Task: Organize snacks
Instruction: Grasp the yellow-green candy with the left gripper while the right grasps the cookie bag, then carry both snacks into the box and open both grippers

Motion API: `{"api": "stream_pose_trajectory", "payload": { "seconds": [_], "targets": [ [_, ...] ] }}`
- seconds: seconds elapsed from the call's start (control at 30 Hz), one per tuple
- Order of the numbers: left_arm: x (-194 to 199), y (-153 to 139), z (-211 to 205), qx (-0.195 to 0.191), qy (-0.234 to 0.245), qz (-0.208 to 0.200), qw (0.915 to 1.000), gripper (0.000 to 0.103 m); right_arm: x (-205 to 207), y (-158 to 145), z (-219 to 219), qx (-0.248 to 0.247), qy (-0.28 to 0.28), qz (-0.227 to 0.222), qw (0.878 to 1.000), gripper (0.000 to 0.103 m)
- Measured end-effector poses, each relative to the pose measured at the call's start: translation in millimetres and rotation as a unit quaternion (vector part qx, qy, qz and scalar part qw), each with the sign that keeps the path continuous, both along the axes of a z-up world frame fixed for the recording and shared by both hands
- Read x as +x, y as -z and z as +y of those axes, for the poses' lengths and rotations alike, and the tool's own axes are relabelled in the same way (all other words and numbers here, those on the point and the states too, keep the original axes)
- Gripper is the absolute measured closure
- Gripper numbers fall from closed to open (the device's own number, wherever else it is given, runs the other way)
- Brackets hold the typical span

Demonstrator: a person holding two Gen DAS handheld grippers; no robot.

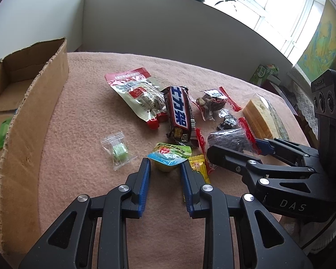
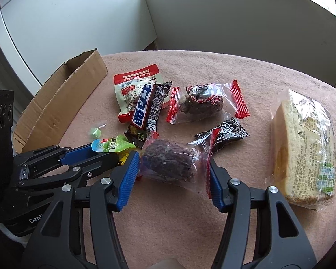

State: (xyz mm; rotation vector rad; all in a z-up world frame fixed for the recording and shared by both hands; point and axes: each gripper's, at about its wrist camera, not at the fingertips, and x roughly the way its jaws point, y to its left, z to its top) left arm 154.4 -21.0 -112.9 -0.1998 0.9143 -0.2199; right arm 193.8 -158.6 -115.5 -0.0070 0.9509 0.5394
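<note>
Snacks lie on a pink cloth-covered table (image 1: 82, 116). My left gripper (image 1: 164, 162) has its blue pads against the sides of a small jelly cup (image 1: 168, 157) with a blue-green lid, and is shut on it. In the right wrist view the same cup (image 2: 110, 144) sits at the left gripper's (image 2: 109, 153) tips. My right gripper (image 2: 172, 159) is shut on a clear packet with red ends (image 2: 168, 163) holding a dark cake, its pads pressing the crimped ends. That packet (image 1: 230, 139) and the right gripper (image 1: 233, 146) also show in the left wrist view.
An open cardboard box (image 1: 33, 103) stands at the left. A chocolate bar (image 2: 149, 109), red-white pouch (image 2: 134, 85), second red-ended packet (image 2: 203, 103), black candy (image 2: 224, 134), wrapped bread (image 2: 302, 148), green candy (image 1: 118, 151) and yellow sachet (image 1: 198, 165) lie around.
</note>
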Motion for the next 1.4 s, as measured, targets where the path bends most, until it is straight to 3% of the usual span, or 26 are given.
{"api": "stream_pose_trajectory", "payload": {
  "seconds": [0.43,0.77,1.07,1.4],
  "targets": [
    [-6.4,-0.5,8.0,-0.003,-0.007,-0.006,1.0000,0.079,-7.8,-6.8,-19.1,0.020,0.021,0.002,1.000,0.046],
    [-25.8,-19.4,14.0,-0.009,-0.014,-0.029,0.9994,0.079,-26.6,-35.3,-28.2,0.037,0.027,-0.024,0.999,0.046],
    [-59.1,-52.2,41.3,-0.014,-0.034,-0.074,0.9966,0.079,-48.7,-71.5,-2.7,0.053,-0.003,-0.059,0.997,0.046],
    [-82.7,-70.6,99.9,-0.007,-0.101,-0.100,0.9898,0.079,-64.0,-98.2,52.8,0.064,-0.055,-0.082,0.993,0.046]
  ]
}}
